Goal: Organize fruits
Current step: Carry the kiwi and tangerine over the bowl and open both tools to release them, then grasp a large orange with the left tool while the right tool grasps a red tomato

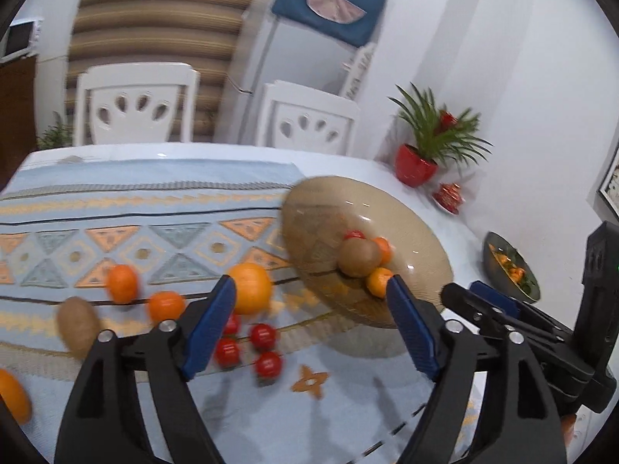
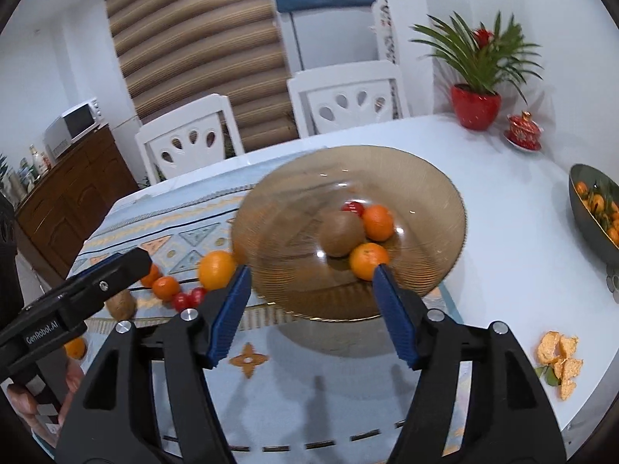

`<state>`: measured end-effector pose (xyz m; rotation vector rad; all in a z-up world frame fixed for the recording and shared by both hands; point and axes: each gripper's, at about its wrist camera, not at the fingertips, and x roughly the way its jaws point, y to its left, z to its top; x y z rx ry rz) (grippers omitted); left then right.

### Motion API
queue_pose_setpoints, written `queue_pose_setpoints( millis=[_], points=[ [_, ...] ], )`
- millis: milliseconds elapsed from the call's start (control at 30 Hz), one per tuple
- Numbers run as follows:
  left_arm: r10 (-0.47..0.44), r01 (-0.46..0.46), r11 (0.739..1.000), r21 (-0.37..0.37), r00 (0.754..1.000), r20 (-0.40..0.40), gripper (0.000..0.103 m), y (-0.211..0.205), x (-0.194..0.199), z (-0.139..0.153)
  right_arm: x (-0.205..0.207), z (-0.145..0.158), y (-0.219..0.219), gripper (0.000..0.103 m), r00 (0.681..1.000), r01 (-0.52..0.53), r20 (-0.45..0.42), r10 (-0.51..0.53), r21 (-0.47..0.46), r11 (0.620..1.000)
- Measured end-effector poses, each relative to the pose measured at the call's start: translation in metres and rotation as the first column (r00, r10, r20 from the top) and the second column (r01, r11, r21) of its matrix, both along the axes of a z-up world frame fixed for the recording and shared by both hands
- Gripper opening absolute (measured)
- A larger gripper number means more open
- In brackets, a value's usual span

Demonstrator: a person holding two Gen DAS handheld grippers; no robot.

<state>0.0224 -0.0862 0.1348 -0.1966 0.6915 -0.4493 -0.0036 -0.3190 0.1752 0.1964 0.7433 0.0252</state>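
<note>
While both my grippers hang over the table (image 2: 503,208) with nothing in them, I see my left gripper (image 1: 309,324) spread apart and my right gripper (image 2: 311,313) spread apart too. Inside the brown glass bowl (image 2: 425,193) near the table's middle sit a kiwi (image 2: 340,234), two small oranges (image 2: 378,222) and a tomato (image 2: 354,207). More oranges (image 1: 249,288), tomatoes (image 1: 264,335) and another kiwi (image 1: 78,326) lie loose on the patterned cloth (image 1: 154,201) toward the table's left edge.

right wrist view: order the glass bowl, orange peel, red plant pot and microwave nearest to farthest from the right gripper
From the right gripper, whose jaws stand open and empty:
1. glass bowl, straight ahead, its near rim between the fingertips
2. orange peel, on the table to the right
3. red plant pot, far right corner of the table
4. microwave, on the cabinet at far left
</note>
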Motion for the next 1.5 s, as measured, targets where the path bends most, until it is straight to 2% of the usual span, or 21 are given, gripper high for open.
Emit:
queue_pose_setpoints(
  millis=[100,200,300,367,500,567,633,700,833,1100,1233,1300,1400,1500],
  points=[
    [0.089,-0.09,0.995,0.046,0.996,0.018,0.083,0.028,-0.012,0.002,-0.003,0.0,0.015,0.07,0.999,-0.035,-0.001,0.035,0.011,0.999],
    [0.204,-0.206,0.974,0.099,0.979,0.025,0.083,0.063,-0.025,0.0,-0.006,-0.003,0.031,0.085,0.998,-0.057,-0.003,0.057,0.004,0.998],
    [0.317,-0.316,0.936,0.157,0.948,0.018,0.083,0.101,-0.04,-0.008,-0.006,-0.01,0.048,0.085,0.996,-0.09,-0.013,0.09,0.001,0.996],
    [0.394,-0.391,0.899,0.194,0.919,0.028,0.083,0.131,-0.051,-0.014,-0.006,-0.016,0.06,0.085,0.994,-0.106,-0.028,0.106,-0.007,0.994],
    [0.495,-0.487,0.84,0.239,0.868,0.031,0.083,0.173,-0.07,-0.026,-0.002,-0.037,0.084,0.085,0.986,-0.147,-0.077,0.146,-0.017,0.989],
    [0.531,-0.52,0.818,0.245,0.847,0.026,0.083,0.189,-0.079,-0.035,-0.001,-0.052,0.095,0.084,0.98,-0.167,-0.11,0.164,-0.021,0.986],
    [0.54,-0.528,0.817,0.232,0.841,0.01,0.083,0.201,-0.085,-0.044,0.004,-0.066,0.107,0.074,0.973,-0.187,-0.14,0.182,-0.028,0.982],
    [0.536,-0.519,0.828,0.212,0.844,-0.026,0.083,0.209,-0.083,-0.057,0.011,-0.08,0.117,0.069,0.967,-0.203,-0.168,0.193,-0.043,0.978],
    [0.547,-0.522,0.817,0.244,0.836,-0.041,0.083,0.209,-0.073,-0.072,0.022,-0.101,0.128,0.068,0.958,-0.215,-0.204,0.201,-0.048,0.975],
    [0.576,-0.54,0.784,0.307,0.817,-0.033,0.083,0.206,-0.053,-0.09,0.03,-0.115,0.121,0.068,0.958,-0.192,-0.223,0.179,-0.039,0.981],
    [0.584,-0.544,0.786,0.295,0.81,-0.061,0.082,0.211,-0.05,-0.101,0.034,-0.119,0.119,0.068,0.956,-0.19,-0.232,0.179,-0.026,0.981],
    [0.569,-0.528,0.802,0.281,0.818,-0.085,0.075,0.213,-0.048,-0.104,0.037,-0.12,0.12,0.066,0.955,-0.193,-0.234,0.182,-0.028,0.981],
    [0.56,-0.521,0.81,0.268,0.824,-0.091,0.074,0.213,-0.049,-0.106,0.038,-0.122,0.123,0.062,0.955,-0.197,-0.233,0.182,-0.041,0.979],
    [0.573,-0.533,0.801,0.274,0.815,-0.089,0.068,0.213,-0.049,-0.108,0.039,-0.122,0.124,0.056,0.958,-0.187,-0.23,0.17,-0.056,0.981]
  ],
)
